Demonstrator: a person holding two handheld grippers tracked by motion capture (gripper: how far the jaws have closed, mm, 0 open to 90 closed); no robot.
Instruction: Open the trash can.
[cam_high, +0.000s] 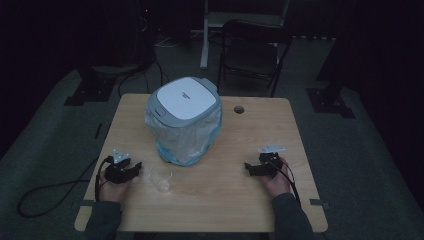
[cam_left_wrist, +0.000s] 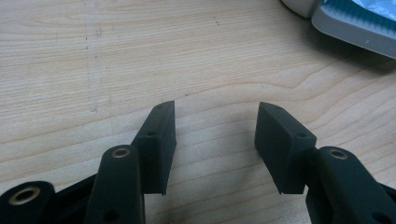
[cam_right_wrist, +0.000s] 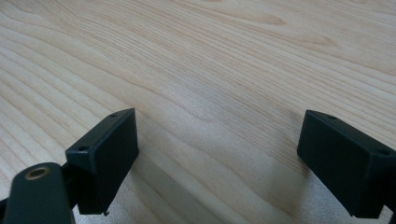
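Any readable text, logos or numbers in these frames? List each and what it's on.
Nothing can be read.
Bin lid: a small dark mark near its middle in the high view, likely a logo, too small and blurred to read.
Table, clear cup, left claw and right claw: no text or labels visible.

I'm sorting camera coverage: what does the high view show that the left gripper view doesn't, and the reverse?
High view alone: the whole lidded bin with its plastic liner, a clear cup near the left gripper, the right gripper, both hands, a chair beyond the table. Left gripper view alone: its own jaws close up, spread apart above bare wood, and fine grain. Both share: the wooden table and a part of the bin.
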